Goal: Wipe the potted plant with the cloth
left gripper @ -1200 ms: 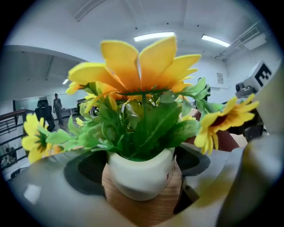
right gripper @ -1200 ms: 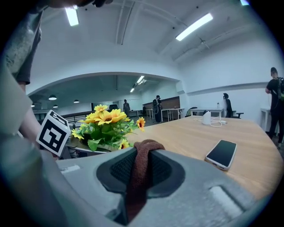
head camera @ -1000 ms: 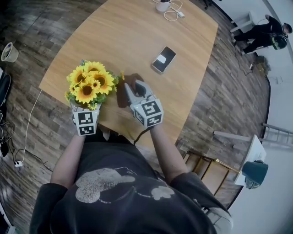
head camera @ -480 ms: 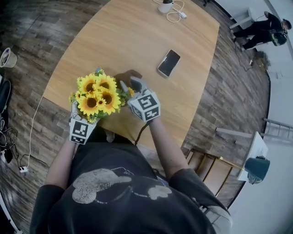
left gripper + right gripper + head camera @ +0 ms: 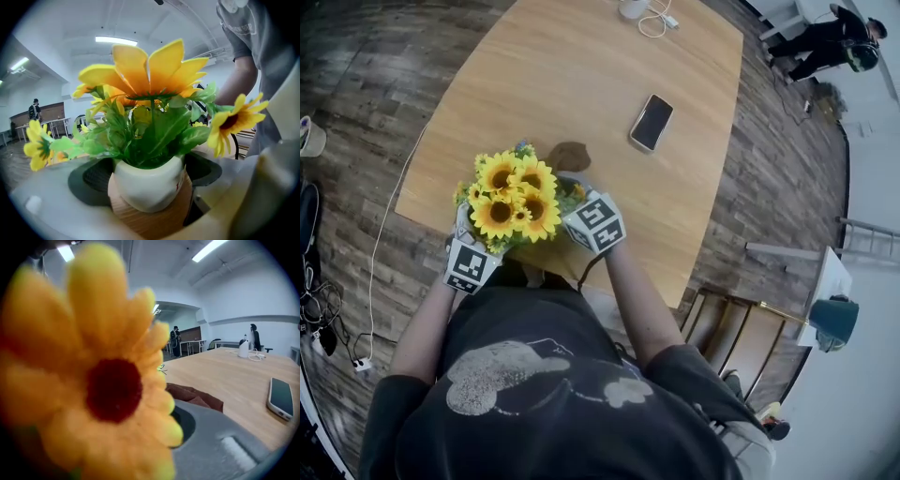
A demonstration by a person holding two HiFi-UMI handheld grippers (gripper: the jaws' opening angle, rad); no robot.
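Note:
The potted plant has yellow sunflowers (image 5: 514, 192) in a white pot on a wooden base (image 5: 147, 180). My left gripper (image 5: 145, 176) is shut on the pot, whose sides sit between the dark pads; it holds the plant over the table's near edge (image 5: 487, 236). My right gripper (image 5: 579, 199) is right beside the flowers, its tips hidden behind them. One sunflower (image 5: 98, 385) fills the right gripper view; only the right jaw shows, set wide, with nothing gripped. The brown cloth (image 5: 569, 155) lies crumpled on the table beyond it (image 5: 194, 397), untouched.
A dark phone (image 5: 652, 122) lies on the wooden table (image 5: 581, 66) to the right of the cloth. A white device with a cable (image 5: 636, 9) stands at the far end. A wooden chair (image 5: 731, 342) is at my right; people stand far off (image 5: 825, 47).
The right gripper has pulled back off the cloth toward the near edge and now sits against the flowers. The plant has turned in the left gripper and leans closer to the right one.

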